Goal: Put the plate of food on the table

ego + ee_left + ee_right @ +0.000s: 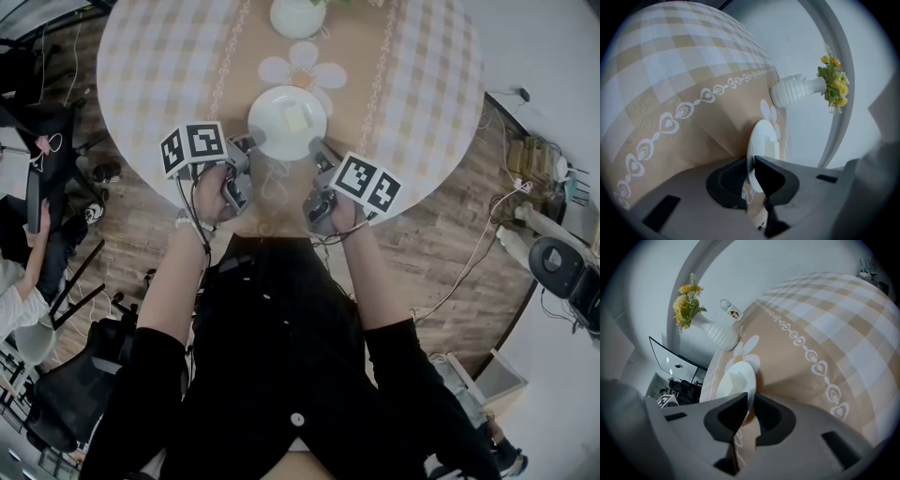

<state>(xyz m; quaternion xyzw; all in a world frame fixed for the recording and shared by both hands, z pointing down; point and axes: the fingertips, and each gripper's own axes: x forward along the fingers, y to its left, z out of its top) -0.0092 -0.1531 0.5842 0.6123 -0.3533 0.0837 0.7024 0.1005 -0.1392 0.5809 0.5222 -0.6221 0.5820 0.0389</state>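
Where the plate is: the white plate is over the near middle of the round surface, above the beige band of the checked cloth. A pale piece of food lies on it. I cannot tell whether its bottom already touches the cloth.
Left gripper: the left gripper has its jaws narrow and pressed on the near-left rim of the plate, with the thin white edge between them.
Right gripper: the right gripper is in the same state, its jaws narrow and clamped on the near-right rim.
Deciding relation: the plate lies on the far side of both grippers and between them. It is round, so it has no long axis. Both hands are equally near, one at each side of the near rim.
Far neighbours: a flower-shaped mat is just beyond, and the far rim of the plate covers its near petals. A white vase stands farther away, apart from the plate.
Next move, as I judge: lower both sides evenly so the food does not slide, then open both jaws and pull them toward the near side.
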